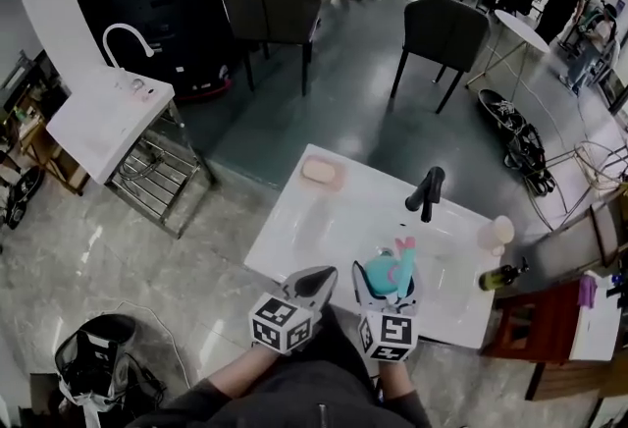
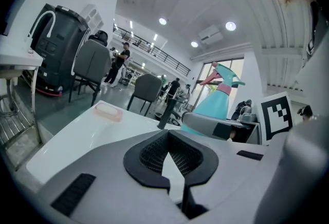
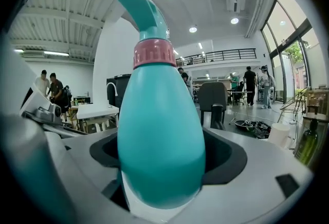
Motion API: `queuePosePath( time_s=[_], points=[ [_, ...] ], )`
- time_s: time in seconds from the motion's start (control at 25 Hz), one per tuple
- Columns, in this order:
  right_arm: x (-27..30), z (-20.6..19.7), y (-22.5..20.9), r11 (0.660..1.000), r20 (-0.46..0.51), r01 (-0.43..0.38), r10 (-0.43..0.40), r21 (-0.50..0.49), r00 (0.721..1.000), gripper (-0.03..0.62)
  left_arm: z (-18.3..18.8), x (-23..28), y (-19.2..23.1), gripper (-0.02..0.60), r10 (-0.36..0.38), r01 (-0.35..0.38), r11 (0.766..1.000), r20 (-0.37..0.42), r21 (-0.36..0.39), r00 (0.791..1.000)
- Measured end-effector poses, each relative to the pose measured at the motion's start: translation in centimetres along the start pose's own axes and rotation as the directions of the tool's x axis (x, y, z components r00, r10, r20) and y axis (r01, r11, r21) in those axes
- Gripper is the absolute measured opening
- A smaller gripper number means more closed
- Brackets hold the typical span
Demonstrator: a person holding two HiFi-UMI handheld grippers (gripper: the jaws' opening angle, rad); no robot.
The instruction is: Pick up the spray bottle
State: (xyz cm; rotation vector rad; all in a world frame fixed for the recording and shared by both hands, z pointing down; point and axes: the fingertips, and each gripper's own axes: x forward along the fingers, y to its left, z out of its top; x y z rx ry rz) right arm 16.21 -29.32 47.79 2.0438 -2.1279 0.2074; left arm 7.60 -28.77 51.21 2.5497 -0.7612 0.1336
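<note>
The teal spray bottle [image 1: 386,274] with a pink collar and teal trigger head stands upright between the jaws of my right gripper [image 1: 385,283], just above the near edge of the white sink counter [image 1: 290,238]. In the right gripper view the bottle [image 3: 159,130] fills the middle, and the right gripper [image 3: 160,169] is shut on its belly. My left gripper [image 1: 313,285] hangs close to the left of it, shut with nothing between its pads. From the left gripper view [image 2: 172,159] the bottle [image 2: 222,98] rises at the right.
A black faucet [image 1: 426,192] stands behind the basin. A pink soap dish [image 1: 321,171] lies at the counter's far left. A dark green bottle [image 1: 500,274] and a pale cup [image 1: 497,232] sit at the right end. Two dark chairs [image 1: 273,9] stand beyond on the floor.
</note>
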Motion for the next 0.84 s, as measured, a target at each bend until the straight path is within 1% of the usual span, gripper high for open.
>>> queuePosePath(
  time_s=[0.24,0.36,0.84],
  points=[
    [-0.2,0.1,1.0,1.0,-0.006,-0.012,0.012,-0.017,1.0,0.387,0.3,-0.4,-0.3,0.006,-0.002,0.002,1.0,0.015,0.004,1.0],
    [-0.6,-0.2,0.9,1.0,-0.013,-0.011,0.011,-0.009,1.0,0.386,0.2,-0.4,-0.4,0.008,-0.001,0.001,1.0,0.016,0.004,1.0],
    [-2.0,-0.7,0.1,1.0,-0.011,0.017,-0.017,0.004,1.0,0.385,-0.3,-0.1,-1.4,0.008,-0.013,0.013,1.0,0.009,0.021,1.0]
  ],
)
